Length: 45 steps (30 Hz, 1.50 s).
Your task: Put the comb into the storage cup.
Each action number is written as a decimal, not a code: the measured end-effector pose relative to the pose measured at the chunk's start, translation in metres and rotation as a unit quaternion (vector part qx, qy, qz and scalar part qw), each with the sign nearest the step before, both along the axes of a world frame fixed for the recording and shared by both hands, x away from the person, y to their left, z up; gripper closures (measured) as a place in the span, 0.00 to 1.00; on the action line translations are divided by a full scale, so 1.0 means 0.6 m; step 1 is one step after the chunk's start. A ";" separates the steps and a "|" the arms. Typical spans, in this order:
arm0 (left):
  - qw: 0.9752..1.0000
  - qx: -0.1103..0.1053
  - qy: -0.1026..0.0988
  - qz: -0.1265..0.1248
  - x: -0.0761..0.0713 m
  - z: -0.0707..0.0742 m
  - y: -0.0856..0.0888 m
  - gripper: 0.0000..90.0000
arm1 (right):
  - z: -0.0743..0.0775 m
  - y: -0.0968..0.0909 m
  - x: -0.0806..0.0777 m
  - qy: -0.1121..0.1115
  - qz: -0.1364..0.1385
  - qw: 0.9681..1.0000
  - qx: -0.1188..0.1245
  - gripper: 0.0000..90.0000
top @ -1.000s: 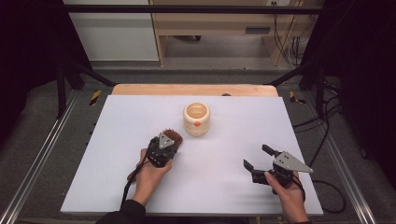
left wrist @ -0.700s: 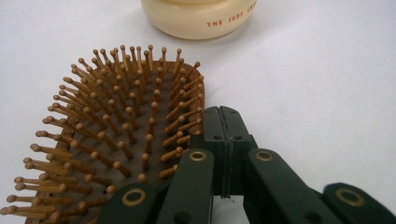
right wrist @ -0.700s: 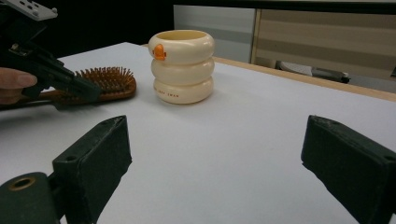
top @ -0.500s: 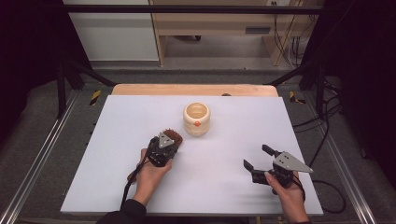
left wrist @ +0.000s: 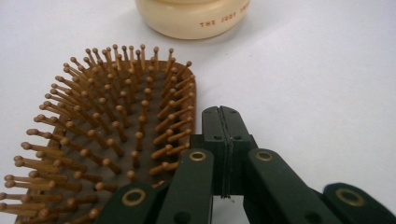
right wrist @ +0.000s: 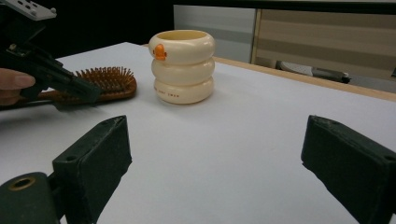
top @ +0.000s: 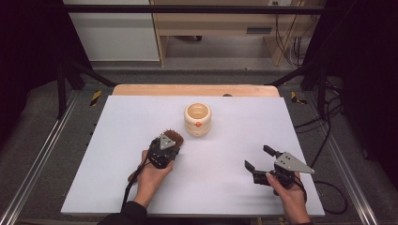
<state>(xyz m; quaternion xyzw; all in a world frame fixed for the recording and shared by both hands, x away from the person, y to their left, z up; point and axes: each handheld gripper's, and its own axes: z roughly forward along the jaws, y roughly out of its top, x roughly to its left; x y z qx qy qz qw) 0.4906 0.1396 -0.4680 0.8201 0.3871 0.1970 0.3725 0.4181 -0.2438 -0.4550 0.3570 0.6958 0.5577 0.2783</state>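
A brown wooden hairbrush [top: 174, 137] lies bristles-up on the white table, left of centre. My left gripper [top: 175, 145] rests beside the brush head, its jaws pressed together with nothing between them. In the left gripper view the shut gripper [left wrist: 222, 116] stands just right of the brush [left wrist: 107, 130]. A cream ring-shaped cup [top: 197, 119] with an orange mark stands upright just beyond the brush. My right gripper [top: 257, 156] is open near the front right, empty. In the right gripper view its gripper [right wrist: 217, 144] frames bare table, with the cup [right wrist: 183, 65], the brush [right wrist: 108, 80] and the left gripper [right wrist: 91, 94] farther off.
The white tabletop [top: 117, 164] has a wooden strip [top: 195, 90] along its far edge. Metal frame rails [top: 42, 154] run down both sides, and cables [top: 328, 187] trail off the right edge. Cabinets stand on the floor beyond the table.
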 end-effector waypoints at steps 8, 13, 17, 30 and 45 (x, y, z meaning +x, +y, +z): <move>1.000 -0.014 -0.003 -0.015 -0.025 0.027 0.009 1.00 | 0.001 0.000 0.000 -0.001 0.002 1.000 0.001 0.09; 1.000 -0.016 -0.006 -0.019 -0.037 0.044 0.022 1.00 | 0.000 0.002 0.001 0.000 0.003 1.000 -0.002 0.09; 1.000 -0.016 -0.011 -0.009 -0.043 0.057 0.036 0.94 | 0.000 0.001 0.000 0.000 0.001 1.000 -0.001 0.09; 0.999 0.012 -0.010 0.035 -0.061 0.089 0.086 0.32 | 0.000 0.003 0.000 0.002 0.003 1.000 -0.005 0.09; 0.997 0.038 0.049 0.044 -0.035 0.072 0.123 0.10 | -0.001 0.004 0.001 0.003 0.005 1.000 -0.007 0.09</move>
